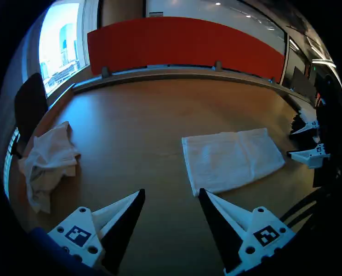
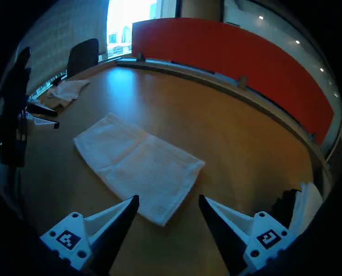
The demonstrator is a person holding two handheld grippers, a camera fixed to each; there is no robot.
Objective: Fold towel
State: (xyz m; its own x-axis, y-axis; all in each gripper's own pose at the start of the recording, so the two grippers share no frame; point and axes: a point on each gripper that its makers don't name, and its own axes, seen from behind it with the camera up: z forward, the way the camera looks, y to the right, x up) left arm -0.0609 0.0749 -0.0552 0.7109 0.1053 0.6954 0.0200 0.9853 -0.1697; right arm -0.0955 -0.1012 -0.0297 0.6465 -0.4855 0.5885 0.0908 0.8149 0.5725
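A white towel (image 1: pixel 233 158) lies flat in a neat rectangle on a wooden table (image 1: pixel 139 115), at about one o'clock from the left gripper (image 1: pixel 171 191), whose fingers are spread and empty. In the right gripper view the towel's near corner lies at twelve o'clock, just ahead of the right gripper (image 2: pixel 168 197), likewise spread wide and holding nothing. A crumpled cloth (image 1: pixel 49 161) sits at nine o'clock near the table's edge. A red partition (image 1: pixel 185 43) lines the far side.
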